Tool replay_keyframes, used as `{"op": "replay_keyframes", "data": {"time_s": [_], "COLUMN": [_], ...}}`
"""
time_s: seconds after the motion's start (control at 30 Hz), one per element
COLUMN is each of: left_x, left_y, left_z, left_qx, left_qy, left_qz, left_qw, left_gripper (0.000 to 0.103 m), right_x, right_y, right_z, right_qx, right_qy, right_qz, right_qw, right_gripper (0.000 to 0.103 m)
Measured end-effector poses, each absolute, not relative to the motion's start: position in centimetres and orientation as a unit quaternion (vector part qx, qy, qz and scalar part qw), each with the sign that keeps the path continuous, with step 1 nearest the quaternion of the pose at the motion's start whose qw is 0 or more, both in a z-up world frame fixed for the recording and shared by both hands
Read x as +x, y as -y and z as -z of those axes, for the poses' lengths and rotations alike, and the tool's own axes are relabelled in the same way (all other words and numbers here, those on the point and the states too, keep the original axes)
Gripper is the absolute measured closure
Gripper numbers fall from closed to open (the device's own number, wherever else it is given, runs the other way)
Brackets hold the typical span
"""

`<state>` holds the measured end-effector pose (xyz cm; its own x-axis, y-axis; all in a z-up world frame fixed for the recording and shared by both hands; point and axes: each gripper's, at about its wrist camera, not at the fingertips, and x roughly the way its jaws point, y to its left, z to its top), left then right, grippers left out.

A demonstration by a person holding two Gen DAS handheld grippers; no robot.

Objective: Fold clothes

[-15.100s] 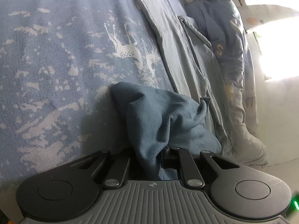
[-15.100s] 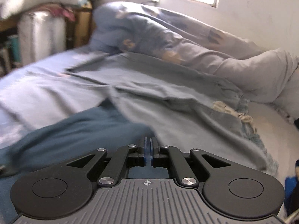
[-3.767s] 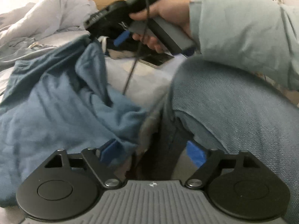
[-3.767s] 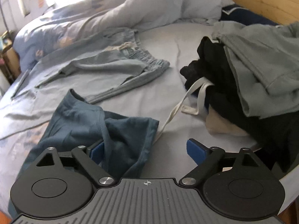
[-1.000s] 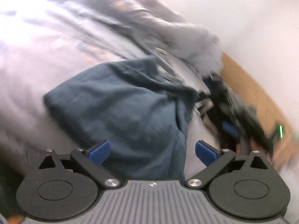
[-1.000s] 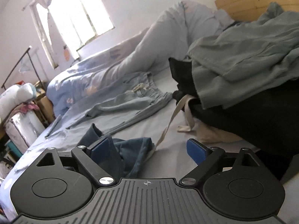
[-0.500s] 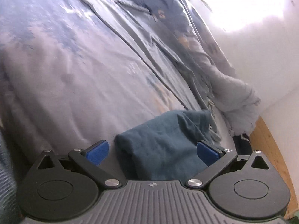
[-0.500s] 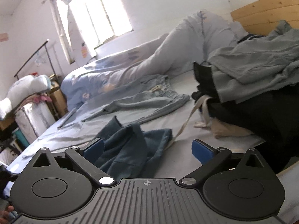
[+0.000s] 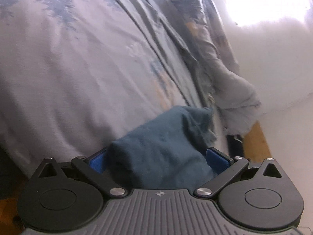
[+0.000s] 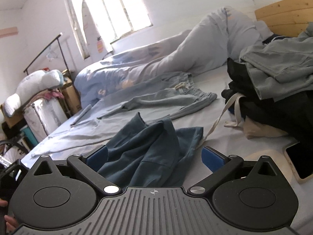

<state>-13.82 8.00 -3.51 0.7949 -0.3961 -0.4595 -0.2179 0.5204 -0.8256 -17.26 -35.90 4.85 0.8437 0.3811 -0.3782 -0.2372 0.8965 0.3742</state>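
Straddling the crumpled teal garment point(image 9: 162, 156), the left gripper point(image 9: 158, 159) has its 2 blue-padded fingers point(image 9: 217, 157) spread wide, cloth bulging between them but nothing clamped. The right gripper point(image 10: 154, 156) is likewise fully spread and holds nothing, with the same teal garment point(image 10: 152, 146) bunched just ahead of its fingers point(image 10: 212, 159). That garment lies rumpled near the front edge of the bed point(image 10: 225, 141), creased into ridges with a ribbed hem or neckline poking up; which part it is cannot be told.

Judging from this, the step in hand is taking hold of the garment to spread it flat before any fold. To do that well, each gripper should probably pinch 1 single layer at a seam or hem edge, not a thick wad, and the 2 holds should sit well apart so the cloth can be pulled taut. A phone point(image 10: 299, 162) lies close by at the bed's front edge, on the right, worth avoiding.

Farther back, pale blue trousers point(image 10: 166, 99) lie stretched across the middle of the bed, a heap of dark and grey clothes point(image 10: 273, 82) sits toward the wooden headboard point(image 10: 283, 13), and a rumpled duvet point(image 10: 176, 58) runs along the far edge beneath the window point(image 10: 121, 9).
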Motion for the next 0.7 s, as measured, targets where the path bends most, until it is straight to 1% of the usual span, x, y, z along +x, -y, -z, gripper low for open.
{"op": "replay_keyframes", "data": {"time_s": [0.2,0.33,0.4,0.43,0.47,0.5,0.53,0.57,0.6,0.63,0.7], "left_x": [-12.6,-12.7,-12.5,-12.4,-12.4,-12.4,-12.5,-12.5,-12.7,-12.8,-13.0], "left_y": [-8.0,-8.2,-7.9,-7.8,-7.8,-7.8,-7.9,-8.0,-8.1,-8.3,-8.3], "left_z": [4.1,4.4,4.5,4.5,4.6,4.8,5.0,5.3,5.6,5.9,5.7], "left_qx": [-0.502,-0.52,-0.515,-0.51,-0.508,-0.512,-0.52,-0.531,-0.545,-0.559,-0.573], "left_qy": [-0.323,-0.322,-0.33,-0.334,-0.339,-0.343,-0.348,-0.35,-0.348,-0.343,-0.329], "left_qz": [0.082,0.108,0.117,0.117,0.115,0.114,0.112,0.11,0.111,0.115,0.132], "left_qw": [0.798,0.784,0.782,0.784,0.783,0.779,0.772,0.764,0.755,0.746,0.739], "left_gripper": [0.0,0.0,0.005,0.011,0.023,0.031,0.047,0.055,0.06,0.075,0.08], "right_x": [-18.5,-19.6,-20.0,-20.2,-20.5,-20.9,-21.3,-21.7,-22.1,-22.6,-23.5], "right_y": [35.2,33.6,32.7,32.1,31.5,30.8,30.2,29.4,28.5,27.5,25.6], "right_z": [-5.0,-5.1,-5.1,-5.2,-5.2,-5.3,-5.3,-5.3,-5.3,-5.3,-5.3], "right_qx": [0.156,0.125,0.109,0.099,0.088,0.075,0.063,0.048,0.029,0.01,-0.028], "right_qy": [-0.227,-0.23,-0.233,-0.235,-0.235,-0.235,-0.234,-0.233,-0.23,-0.228,-0.221], "right_qz": [-0.155,-0.158,-0.163,-0.165,-0.169,-0.172,-0.175,-0.179,-0.183,-0.188,-0.197], "right_qw": [0.949,0.952,0.952,0.953,0.953,0.954,0.954,0.955,0.955,0.955,0.955], "right_gripper": [0.001,0.001,0.001,0.001,0.001,0.001,0.001,0.001,0.001,0.001,0.0]}}
